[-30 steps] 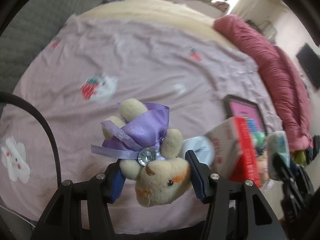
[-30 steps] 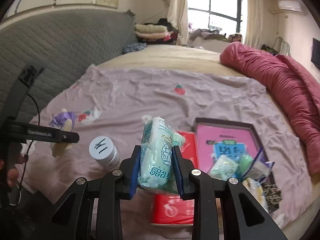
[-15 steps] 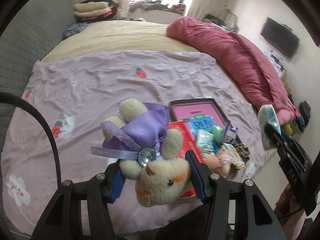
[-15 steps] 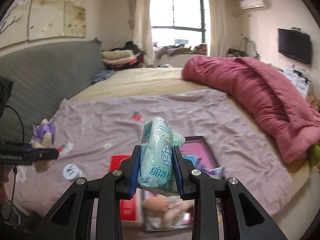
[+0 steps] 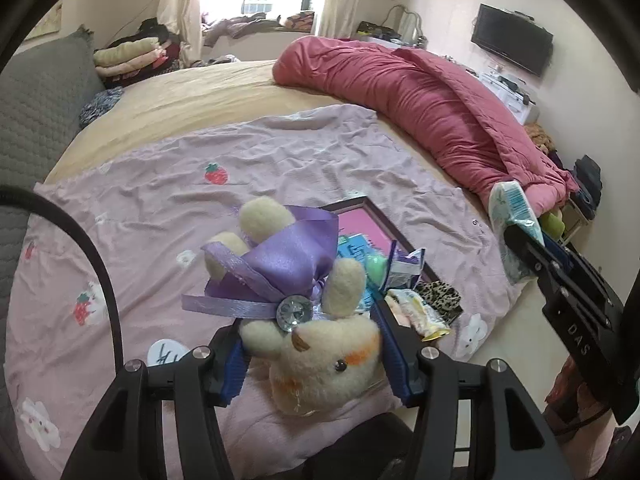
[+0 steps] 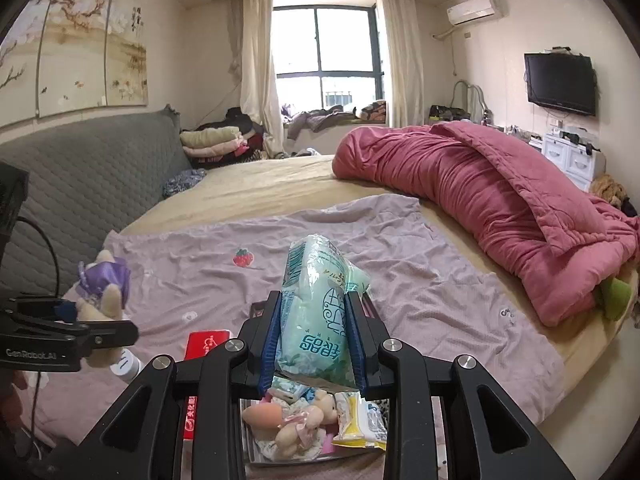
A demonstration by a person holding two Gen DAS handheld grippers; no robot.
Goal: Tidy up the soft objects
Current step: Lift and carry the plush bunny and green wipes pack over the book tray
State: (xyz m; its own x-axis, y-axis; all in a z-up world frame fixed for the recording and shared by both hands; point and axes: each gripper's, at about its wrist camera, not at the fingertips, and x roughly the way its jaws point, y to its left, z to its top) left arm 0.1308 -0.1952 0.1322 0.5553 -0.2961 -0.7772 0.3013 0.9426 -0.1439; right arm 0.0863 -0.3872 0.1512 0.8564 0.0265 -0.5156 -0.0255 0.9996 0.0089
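Up above the bed (image 5: 248, 92), both tongs are loaded. The left tongs (image 5: 312, 344) are clamped on a cream plush (image 5: 320, 356) by its head, its purple bow (image 5: 288, 264) and feet pointing away from the camera. The right tongs (image 6: 312, 340) squeeze a pale green tissue pack (image 6: 316, 320), which stands upright between the blue pads (image 6: 270, 344).

Below and just ahead of the right tongs lies a dark-framed tray (image 5: 360, 203) with a pink floor, on the lilac sheet (image 6: 420, 280). It holds small packets, a leopard-print piece (image 5: 438, 296) and a small doll (image 6: 296, 428). Left of the tray, under the left tongs, sit a red box (image 6: 206, 342) and a white-lidded jar (image 5: 166, 352). Far right of both tongs, a rose quilt (image 6: 480, 200) is heaped along the bed's edge.
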